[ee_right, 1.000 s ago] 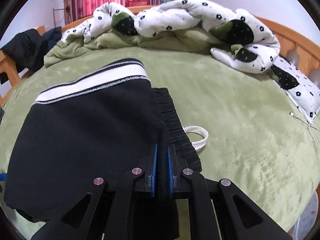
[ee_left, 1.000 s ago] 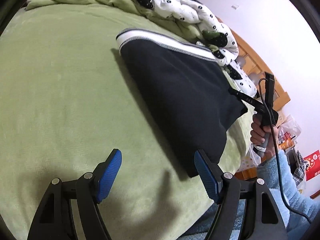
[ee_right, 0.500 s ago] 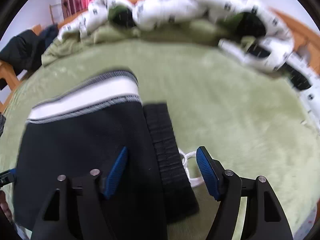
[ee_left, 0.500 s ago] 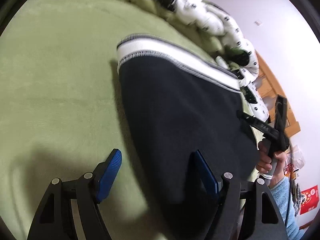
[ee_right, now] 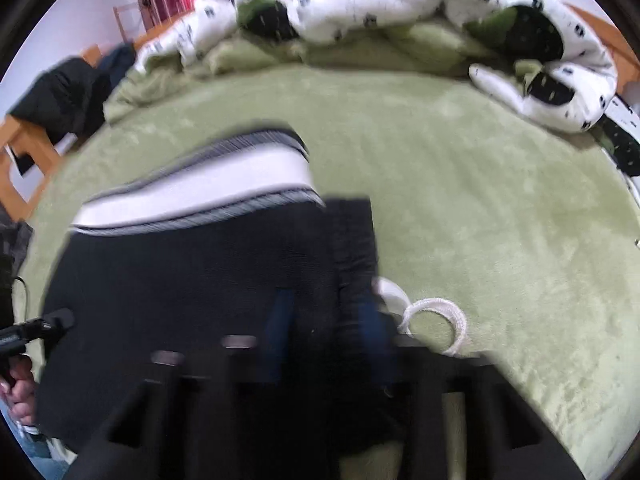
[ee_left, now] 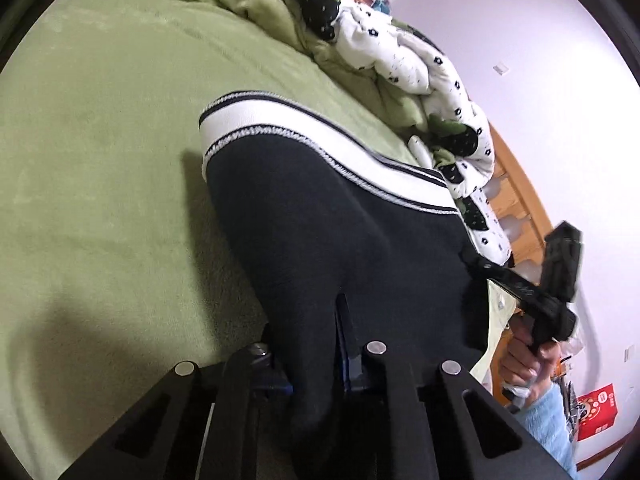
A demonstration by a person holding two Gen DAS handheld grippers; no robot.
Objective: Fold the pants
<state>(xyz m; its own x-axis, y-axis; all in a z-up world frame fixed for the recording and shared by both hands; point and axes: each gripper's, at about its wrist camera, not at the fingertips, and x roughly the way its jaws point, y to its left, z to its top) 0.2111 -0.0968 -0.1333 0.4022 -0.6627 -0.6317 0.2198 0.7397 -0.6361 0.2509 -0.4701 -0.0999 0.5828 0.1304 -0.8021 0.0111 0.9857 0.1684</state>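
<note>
A: In the left wrist view, where do the black fleece pants with the white striped cuff band [ee_left: 320,220] lie?

B: On the green plush bed cover [ee_left: 100,160], reaching forward from the left gripper [ee_left: 320,352]. They already look folded into a short, wide block, with the cuff band at the far end. The gripper's jaws are pressed together, pinching the near edge of the dark cloth. Off to its right, the right gripper [ee_left: 532,296] is at the pants' other near corner.

A: And the right wrist view?

B: It is blurred. The right gripper [ee_right: 328,332] is closing, with the black ribbed waistband [ee_right: 354,248] and the pants' edge between its jaws; I judge the pads not yet tight. A white looped drawstring [ee_right: 436,316] lies just to its right.

A: So how far along?

B: My guess is late: at least one fold is made, and another fold or a tidy-up remains.
</note>
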